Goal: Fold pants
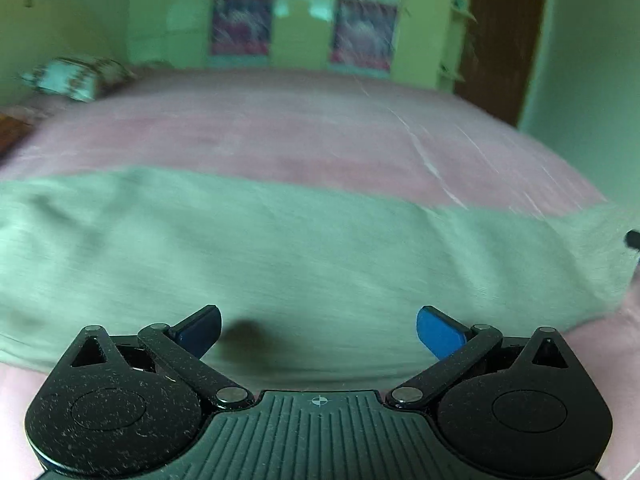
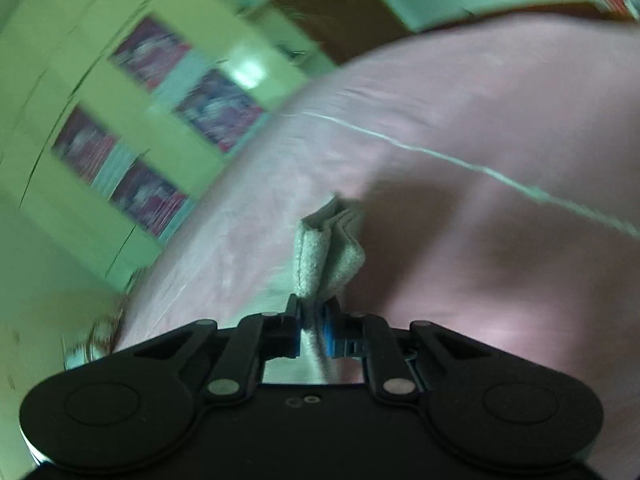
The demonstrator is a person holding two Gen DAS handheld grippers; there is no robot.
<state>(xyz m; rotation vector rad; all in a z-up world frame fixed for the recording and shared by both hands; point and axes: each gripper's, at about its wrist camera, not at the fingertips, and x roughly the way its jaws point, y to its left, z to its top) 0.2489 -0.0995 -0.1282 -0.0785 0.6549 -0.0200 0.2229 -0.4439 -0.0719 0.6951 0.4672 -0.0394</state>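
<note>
We pinch a bunched end of the pants [image 2: 328, 256] tight in our right gripper [image 2: 314, 326], left gripper [image 1: 319, 330] fingers apart over the pants on the bed [image 1: 280, 128], and should lift slowly, keeping edges even.

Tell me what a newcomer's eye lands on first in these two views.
First, the pale green pants spread in a wide band across the pink bed sheet, right ahead of the open left claw. Next, the right claw, shut on a bunched fold of the same green cloth lifted above the sheet. Behind the bed stands a yellow-green wardrobe.
</note>
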